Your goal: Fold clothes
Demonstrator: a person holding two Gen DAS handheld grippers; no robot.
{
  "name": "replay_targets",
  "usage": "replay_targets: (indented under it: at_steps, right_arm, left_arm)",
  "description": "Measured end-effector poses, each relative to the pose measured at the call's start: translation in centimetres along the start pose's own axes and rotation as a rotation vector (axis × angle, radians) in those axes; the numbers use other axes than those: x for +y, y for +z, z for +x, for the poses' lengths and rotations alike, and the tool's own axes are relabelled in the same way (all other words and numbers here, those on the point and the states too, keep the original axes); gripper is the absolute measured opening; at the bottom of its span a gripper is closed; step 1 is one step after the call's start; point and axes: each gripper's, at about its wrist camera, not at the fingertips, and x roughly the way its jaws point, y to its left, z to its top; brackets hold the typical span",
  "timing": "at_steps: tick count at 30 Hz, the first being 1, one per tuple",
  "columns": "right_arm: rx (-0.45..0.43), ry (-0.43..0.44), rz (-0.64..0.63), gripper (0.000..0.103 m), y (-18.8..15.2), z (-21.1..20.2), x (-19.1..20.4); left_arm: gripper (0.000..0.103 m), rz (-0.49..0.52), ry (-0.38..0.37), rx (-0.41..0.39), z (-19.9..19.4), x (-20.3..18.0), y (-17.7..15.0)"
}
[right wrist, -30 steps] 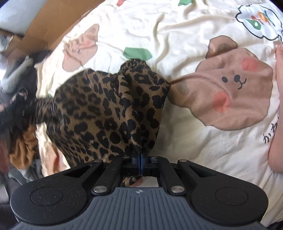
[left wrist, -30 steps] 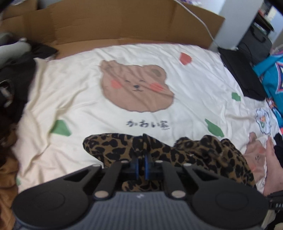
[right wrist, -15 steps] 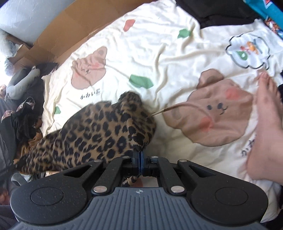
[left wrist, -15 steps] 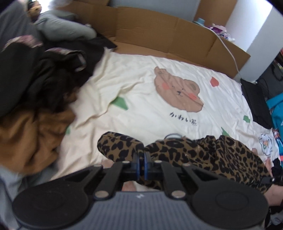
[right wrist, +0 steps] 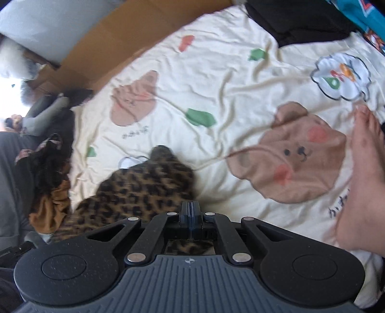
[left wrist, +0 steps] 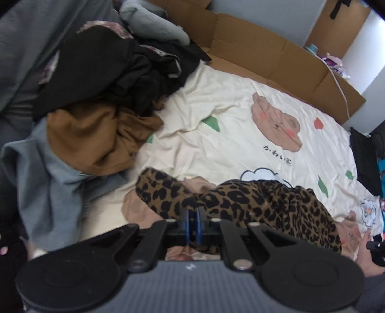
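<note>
Stretching between them, the leopard-print garment [left wrist: 259, 204] is pinched in both left claw [left wrist: 191, 218] and right claw [right wrist: 190, 211]

A cream bear-print bedsheet [left wrist: 216, 115] covers the bed, flattened cardboard [left wrist: 264, 53] along its far edge below a pale wall [left wrist: 276, 12].

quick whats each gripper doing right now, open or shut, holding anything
Left gripper: shut on the leopard-print garment.
Right gripper: shut on the same leopard-print garment, at another spot.
</note>
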Motion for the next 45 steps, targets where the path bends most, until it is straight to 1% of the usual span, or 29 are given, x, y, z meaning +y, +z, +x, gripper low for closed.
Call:
replay_targets:
  at_steps: [4, 6, 7, 8, 9, 10, 11, 14, 17, 19, 21, 22, 24, 25, 26, 30, 32, 34, 37, 39, 42, 45]
  right_arm:
    - [-0.013, 0.032, -0.006, 0.001, 0.1, -0.5, 0.8]
    - [-0.015, 0.046, -0.014, 0.002, -0.1, -0.8, 1.2]
    - [-0.018, 0.053, -0.020, 0.003, -0.1, -0.9, 1.5]
    - [-0.024, 0.062, -0.025, 0.007, 0.0, -1.1, 1.8]
    - [-0.030, 0.070, -0.030, 0.014, 0.0, -1.3, 2.1]
    - [-0.036, 0.078, -0.036, 0.018, 0.1, -1.5, 2.5]
    - [-0.045, 0.083, -0.040, 0.026, 0.2, -1.6, 2.8]
    - [-0.064, 0.092, -0.045, 0.032, 0.4, -1.8, 3.5]
    - [-0.079, 0.100, -0.041, 0.033, 0.2, -1.8, 3.6]
    - [-0.087, 0.080, -0.076, 0.035, 0.1, -2.0, 3.8]
    - [-0.111, 0.041, -0.146, 0.045, -0.1, -2.9, 4.5]
    - [-0.123, 0.021, -0.182, 0.047, -0.3, -3.3, 4.9]
    - [-0.123, -0.017, -0.262, 0.048, -0.6, -3.7, 5.7]
    - [-0.129, -0.024, -0.276, 0.048, -0.7, -3.9, 5.8]
    - [-0.130, -0.025, -0.267, 0.049, -0.7, -4.0, 5.7]
    - [-0.121, -0.029, -0.236, 0.059, -0.2, -3.8, 5.2]
    - [-0.127, -0.016, -0.232, 0.063, 0.0, -3.5, 5.1]
    - [-0.128, -0.014, -0.246, 0.063, 0.3, -2.7, 5.4]
    - [-0.135, -0.010, -0.245, 0.063, 0.6, -1.0, 5.2]
    - [-0.140, -0.006, -0.238, 0.062, 0.8, 0.2, 4.9]
    - [-0.137, 0.010, -0.227, 0.061, 0.6, 2.6, 4.1]
    - [-0.112, 0.015, -0.224, 0.061, 0.2, 5.3, 3.2]
  left_arm:
    - [0.007, -0.015, 0.035, -0.013, -2.3, 0.4, 0.6]
    - [0.010, -0.014, 0.044, -0.029, -3.7, 0.4, 1.1]
    - [0.016, -0.018, 0.044, -0.039, -4.3, 0.3, 1.4]
    - [0.025, -0.021, 0.044, -0.047, -4.9, 0.3, 1.7]
    - [0.031, -0.023, 0.045, -0.055, -5.5, 0.2, 2.0]
    - [0.042, -0.023, 0.051, -0.061, -6.0, 0.1, 2.3]
    - [0.050, -0.020, 0.055, -0.068, -6.5, -0.1, 2.6]
    - [0.056, 0.003, 0.060, -0.073, -7.2, -0.7, 3.4]
    - [0.062, 0.039, 0.067, -0.077, -7.2, -1.3, 4.0]
    - [0.062, 0.064, 0.071, -0.085, -7.0, -1.7, 4.4]
    - [0.062, 0.052, 0.063, -0.094, -6.7, -1.8, 4.6]
    - [0.062, 0.039, 0.054, -0.100, -6.6, -1.8, 4.6]
    - [0.062, 0.035, 0.035, -0.097, -6.0, -1.8, 4.8]
    - [0.062, 0.040, 0.033, -0.097, -5.7, -1.9, 4.9]
    - [0.062, 0.046, 0.033, -0.097, -5.3, -2.0, 5.0]
    - [0.062, 0.052, 0.008, -0.088, -4.3, -2.2, 4.9]
    - [0.062, 0.060, 0.008, -0.084, -3.9, -2.2, 4.8]
    - [0.062, 0.054, 0.007, -0.075, -3.3, -1.9, 4.6]
    - [0.062, 0.060, 0.024, -0.038, -1.7, -1.5, 4.6]
    - [0.062, 0.067, 0.043, -0.034, -0.6, -1.3, 4.4]
    - [0.063, 0.044, -0.004, -0.025, 1.1, -0.9, 3.9]
    - [0.063, 0.062, 0.001, 0.001, 3.9, -1.2, 3.7]
